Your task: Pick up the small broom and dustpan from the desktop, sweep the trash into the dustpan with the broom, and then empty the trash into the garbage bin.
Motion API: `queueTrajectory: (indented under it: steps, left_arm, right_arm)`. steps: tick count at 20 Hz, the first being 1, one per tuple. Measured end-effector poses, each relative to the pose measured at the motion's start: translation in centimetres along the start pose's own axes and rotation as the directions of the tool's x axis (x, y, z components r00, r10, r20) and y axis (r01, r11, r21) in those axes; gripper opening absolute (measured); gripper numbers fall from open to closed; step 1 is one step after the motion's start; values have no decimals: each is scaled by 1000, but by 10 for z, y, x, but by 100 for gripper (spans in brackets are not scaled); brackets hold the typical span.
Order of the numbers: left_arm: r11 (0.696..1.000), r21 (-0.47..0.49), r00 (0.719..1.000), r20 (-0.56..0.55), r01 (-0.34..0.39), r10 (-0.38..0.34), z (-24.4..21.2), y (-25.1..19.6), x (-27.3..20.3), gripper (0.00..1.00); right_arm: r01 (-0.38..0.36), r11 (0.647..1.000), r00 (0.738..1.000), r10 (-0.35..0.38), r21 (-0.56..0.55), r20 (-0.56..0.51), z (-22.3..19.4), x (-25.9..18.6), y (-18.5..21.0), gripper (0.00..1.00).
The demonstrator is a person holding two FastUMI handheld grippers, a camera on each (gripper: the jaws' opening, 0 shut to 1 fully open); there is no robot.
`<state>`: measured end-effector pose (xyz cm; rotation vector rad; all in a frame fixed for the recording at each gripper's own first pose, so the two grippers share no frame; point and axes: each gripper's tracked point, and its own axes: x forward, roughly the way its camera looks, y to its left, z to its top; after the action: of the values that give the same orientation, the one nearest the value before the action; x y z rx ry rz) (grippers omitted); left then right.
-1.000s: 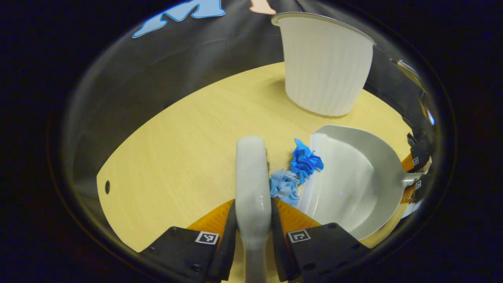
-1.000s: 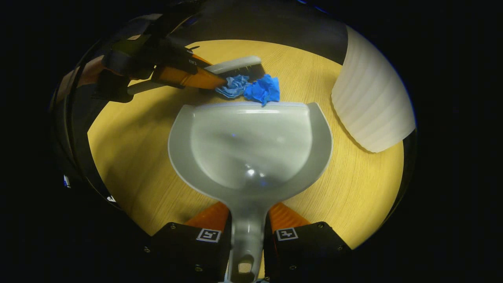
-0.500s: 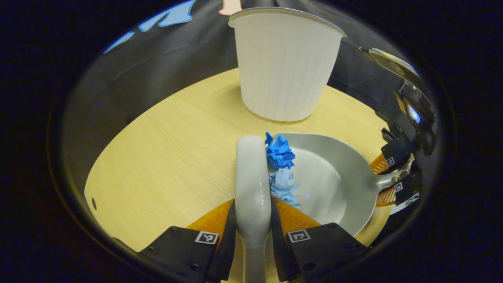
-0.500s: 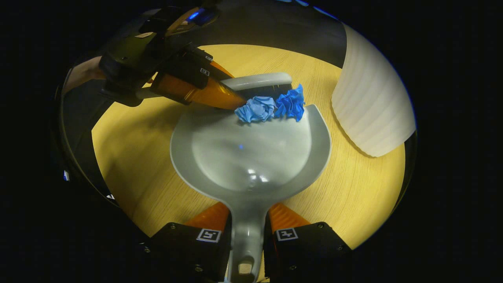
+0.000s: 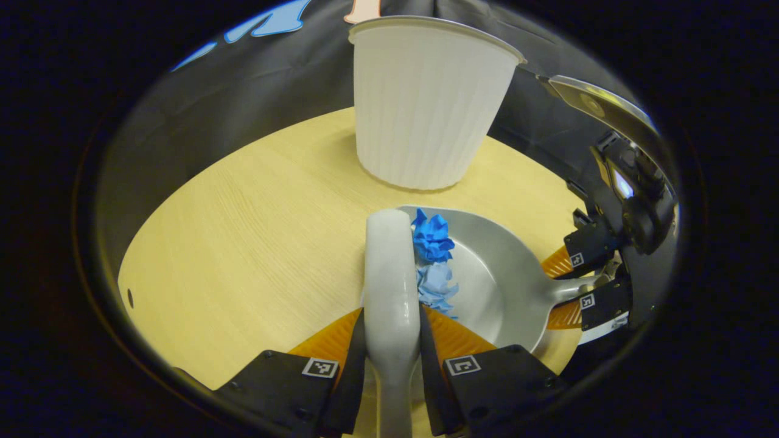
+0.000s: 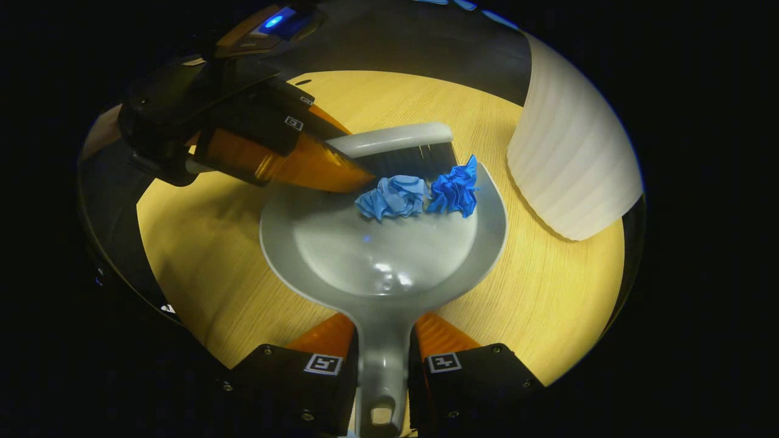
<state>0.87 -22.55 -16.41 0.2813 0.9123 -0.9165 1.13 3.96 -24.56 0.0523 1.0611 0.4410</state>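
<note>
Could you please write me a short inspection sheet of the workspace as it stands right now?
Surface: light wooden desktop, small dark hole near one edge.
Job's things: grey dustpan flat on the desktop; small broom with bristles at the pan's mouth; dark blue paper wad and light blue paper wad lying inside the pan; white ribbed garbage bin upright beyond the pan.
Clutter: nothing seen.
Grippers: left gripper jaws clamp the broom handle; right gripper jaws clamp the dustpan handle.
Cables: nothing seen.
Surroundings: black cloth wall behind the desktop.
</note>
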Motion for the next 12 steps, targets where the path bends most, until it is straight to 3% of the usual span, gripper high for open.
queueTrajectory:
  steps: [12]
  left_arm:
    - [990, -101, 992, 65, -97, 104, 5, 24, -22, 52]
  right_arm:
    - [65, 995, 995, -71, 71, 75, 1, 2, -3, 36]
